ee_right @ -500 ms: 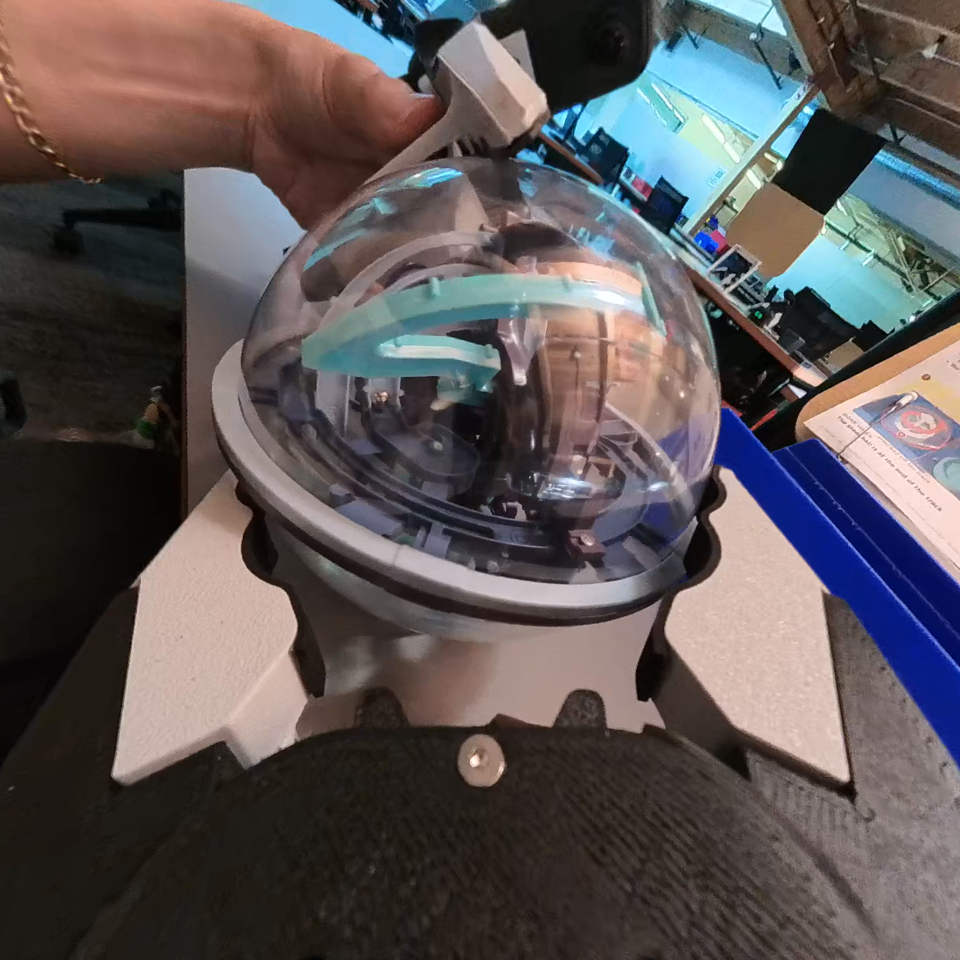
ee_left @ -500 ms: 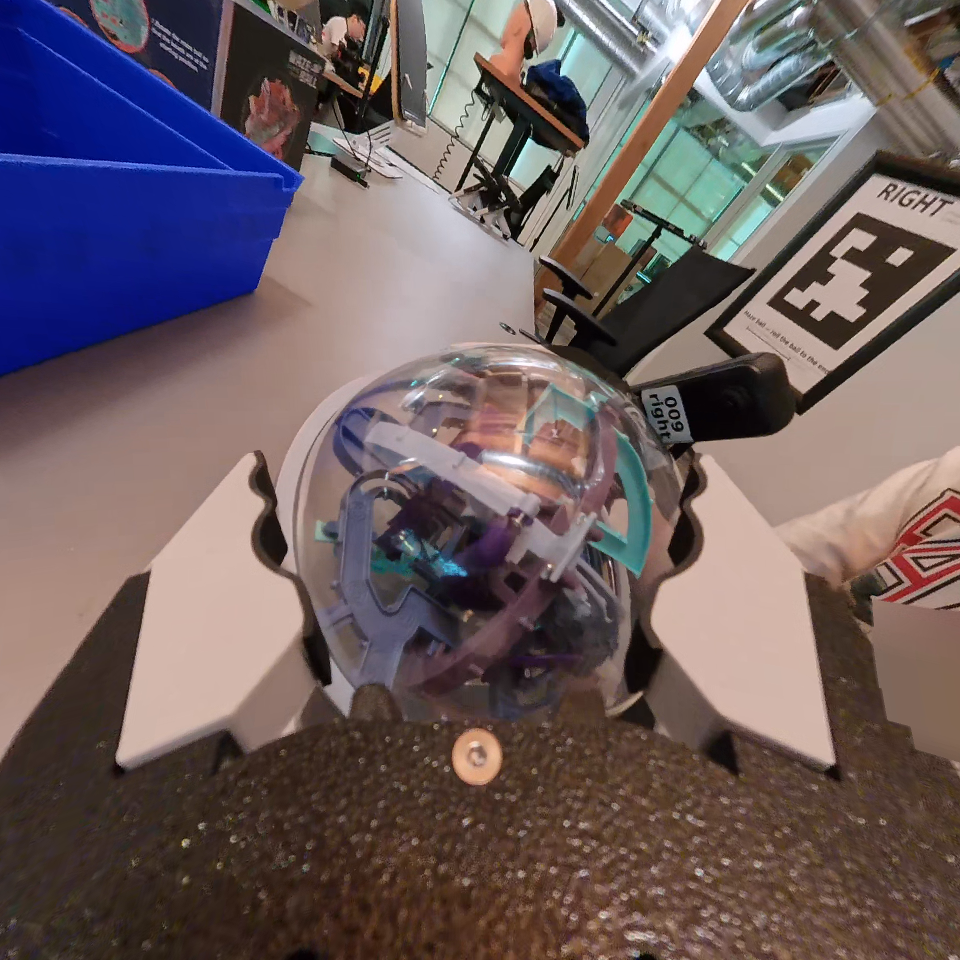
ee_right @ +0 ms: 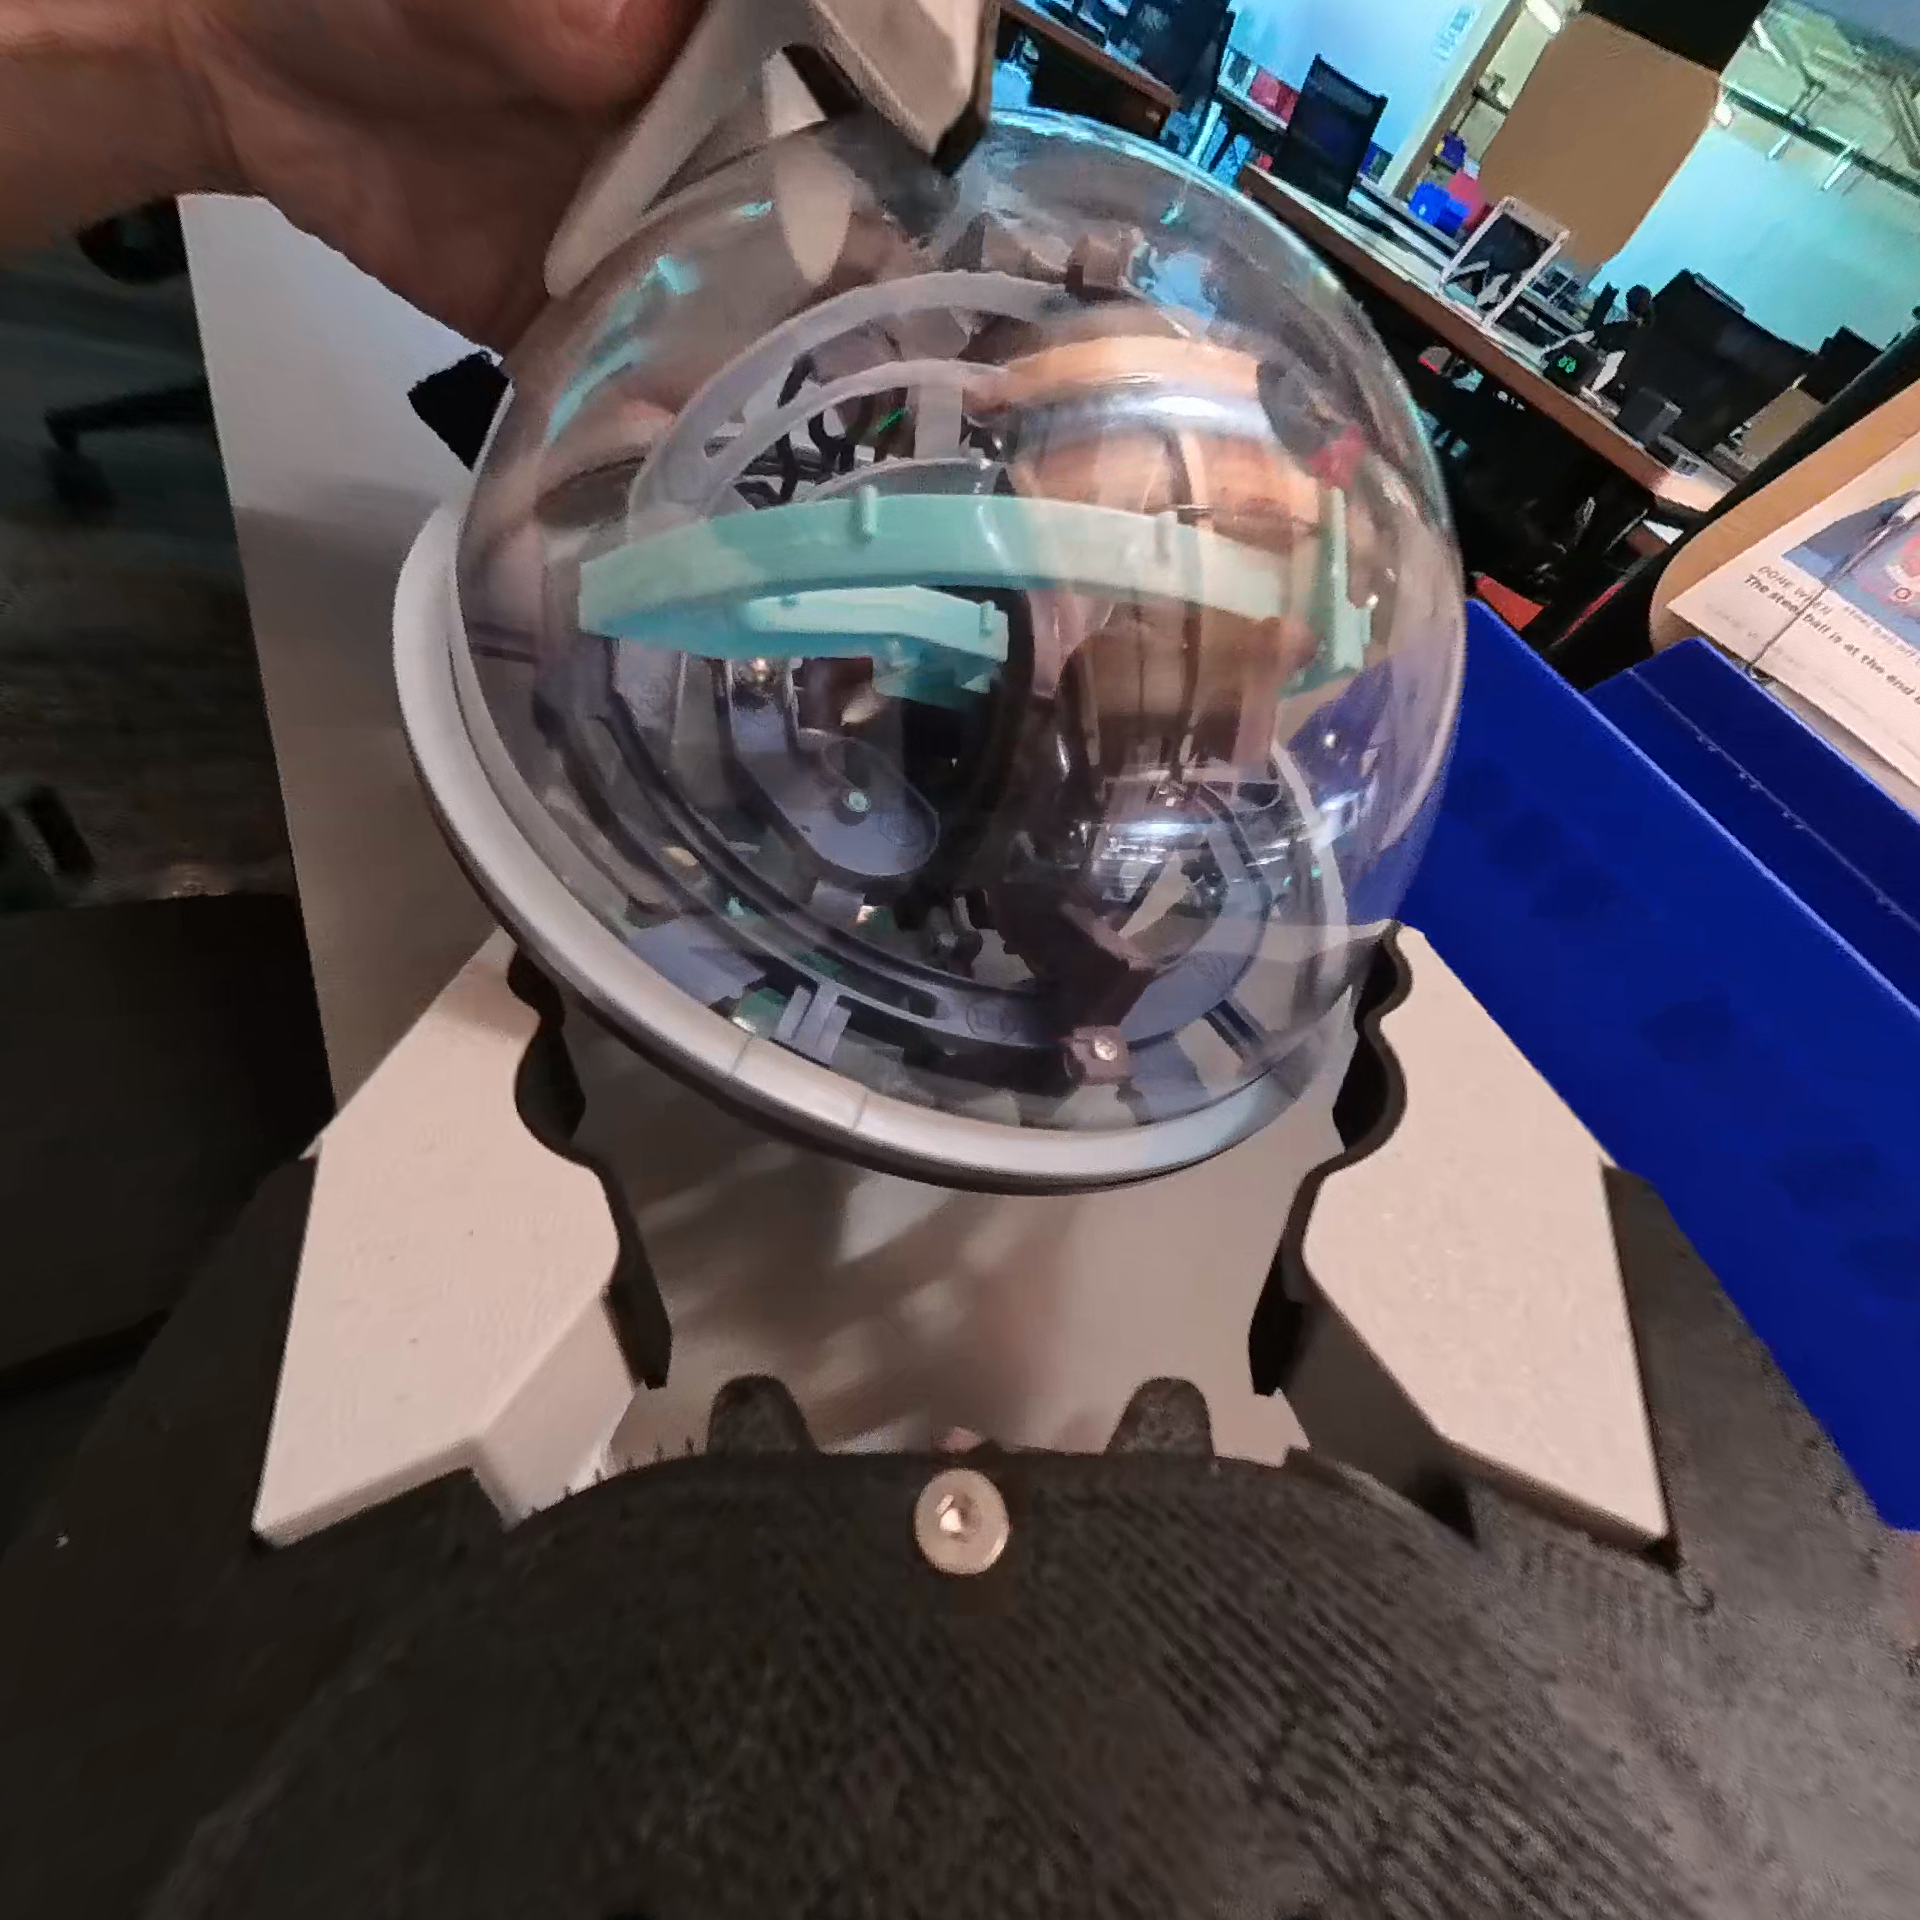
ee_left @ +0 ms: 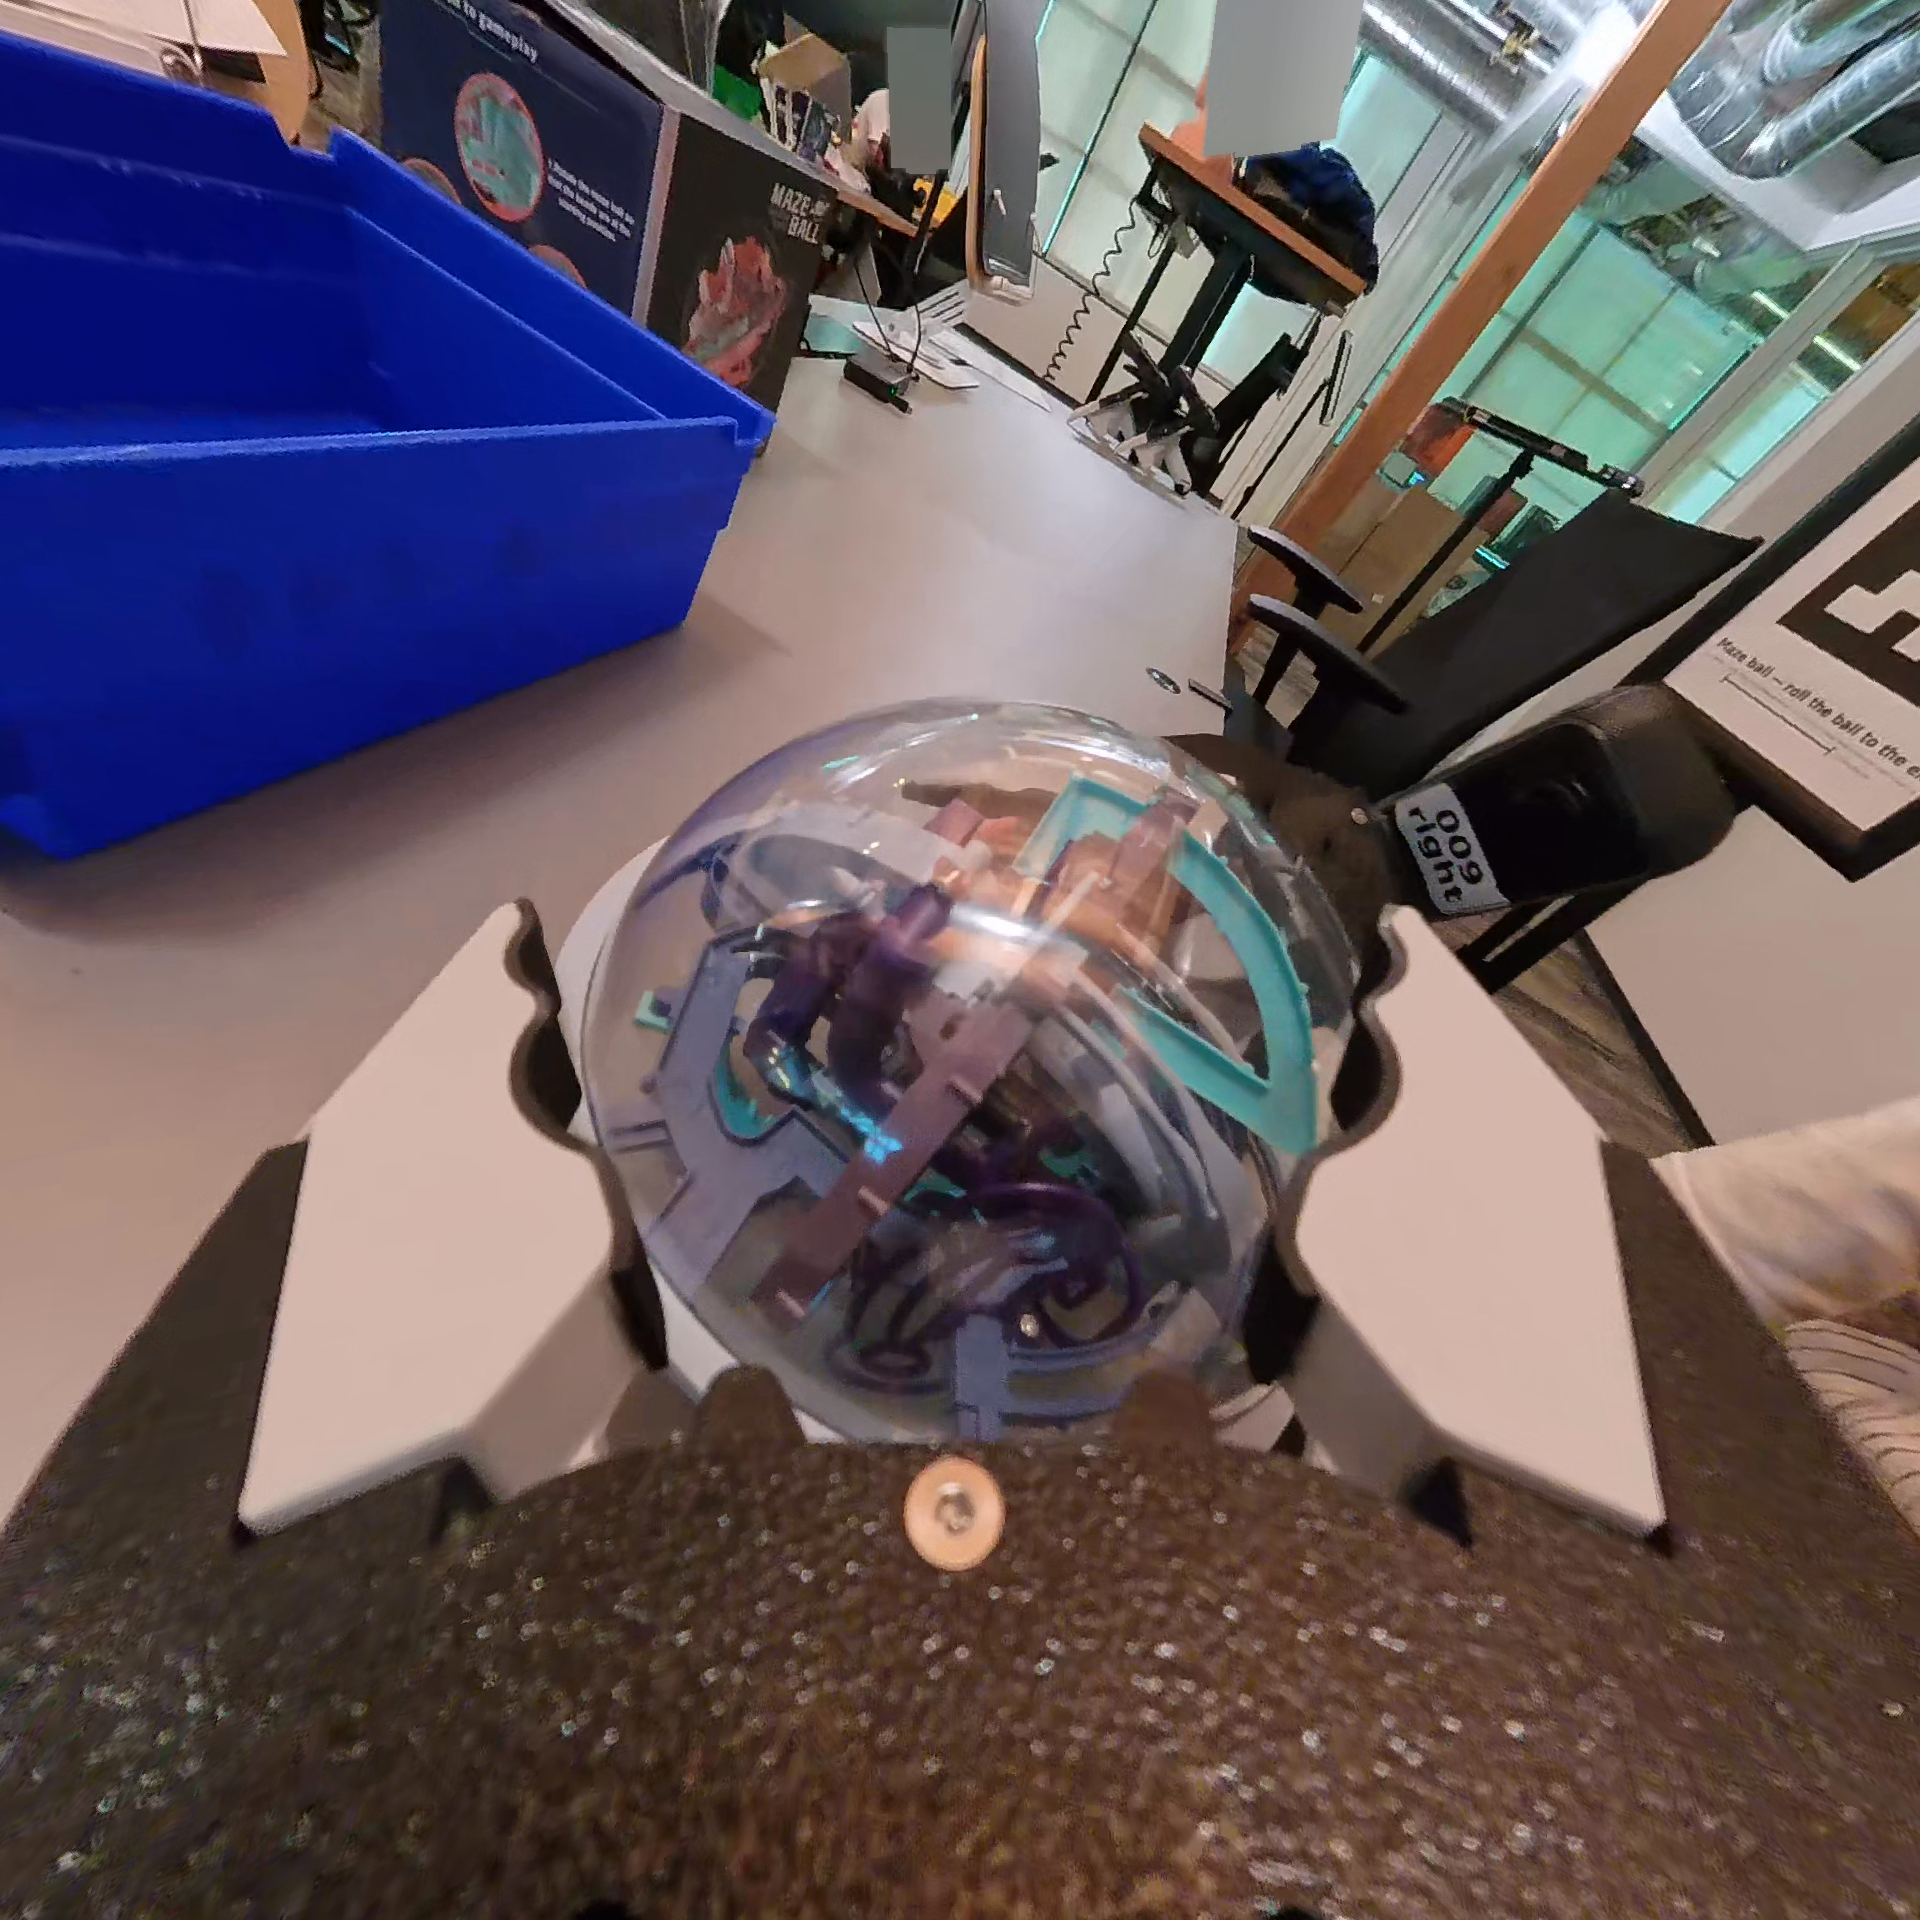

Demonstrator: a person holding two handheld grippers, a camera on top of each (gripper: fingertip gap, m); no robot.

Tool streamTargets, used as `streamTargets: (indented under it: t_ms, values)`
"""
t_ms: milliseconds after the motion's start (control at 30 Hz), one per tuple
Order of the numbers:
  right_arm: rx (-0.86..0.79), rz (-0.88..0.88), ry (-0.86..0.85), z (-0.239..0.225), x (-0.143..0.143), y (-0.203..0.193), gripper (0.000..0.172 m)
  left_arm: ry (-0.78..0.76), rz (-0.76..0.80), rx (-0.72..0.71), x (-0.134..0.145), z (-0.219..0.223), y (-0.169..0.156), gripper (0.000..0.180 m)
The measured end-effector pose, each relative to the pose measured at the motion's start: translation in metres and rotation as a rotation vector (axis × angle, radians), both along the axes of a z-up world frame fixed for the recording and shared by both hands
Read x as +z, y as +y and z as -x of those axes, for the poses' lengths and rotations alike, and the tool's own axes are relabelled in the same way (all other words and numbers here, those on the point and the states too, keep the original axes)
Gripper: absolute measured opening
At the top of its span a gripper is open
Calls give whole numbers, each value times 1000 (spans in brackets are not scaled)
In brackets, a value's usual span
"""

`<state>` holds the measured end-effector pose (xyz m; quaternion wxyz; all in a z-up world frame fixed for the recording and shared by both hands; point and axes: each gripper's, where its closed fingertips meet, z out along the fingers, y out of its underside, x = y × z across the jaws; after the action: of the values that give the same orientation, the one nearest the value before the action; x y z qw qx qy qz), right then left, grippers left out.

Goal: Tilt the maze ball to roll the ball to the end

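The maze ball (ee_left: pixel 966 1049) is a clear sphere with teal, purple and grey tracks inside and a white ring round its middle. In the left wrist view my left gripper (ee_left: pixel 956 920) is shut on it, black pads against both sides. In the right wrist view my right gripper (ee_right: pixel 956 971) grips the same ball (ee_right: pixel 956 675) at its fingertips, and the white ring (ee_right: pixel 665 1039) slopes from upper left to lower right. The left gripper's white finger (ee_right: pixel 790 94) lies on the ball's top there. The right gripper's body (ee_left: pixel 1538 821) shows behind the ball. I cannot pick out the small steel ball for sure.
A blue bin (ee_left: pixel 312 520) stands on the grey table (ee_left: pixel 935 582) to the left; in the right wrist view the bin (ee_right: pixel 1714 935) is close on the right. A dark box (ee_left: pixel 623 177) stands behind it. A marker sign (ee_left: pixel 1829 665) and a chair (ee_left: pixel 1507 623) are at right. A hand (ee_right: pixel 364 125) holds the left gripper.
The ball has been tilted: in the right wrist view its ring now slopes and sits nearer my fingertips. The left gripper and hand moved higher and closer. Both grips stay on the ball.
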<state>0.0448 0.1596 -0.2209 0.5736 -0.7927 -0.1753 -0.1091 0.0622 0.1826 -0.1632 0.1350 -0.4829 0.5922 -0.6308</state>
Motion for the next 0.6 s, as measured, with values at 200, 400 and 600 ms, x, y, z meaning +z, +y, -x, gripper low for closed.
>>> streamTargets:
  t_ms: [200, 400, 600]
  values:
    - [-27, 20, 18, -6, -3, -3, 142, -29, -7, 44, 7, -2, 8, 130]
    - [-55, 87, -39, -12, -17, -4, 139, -10, -29, 37, 4, -2, 2, 136]
    - [-55, 65, -30, -12, -14, -1, 139, 11, 35, 49, 3, -3, 7, 136]
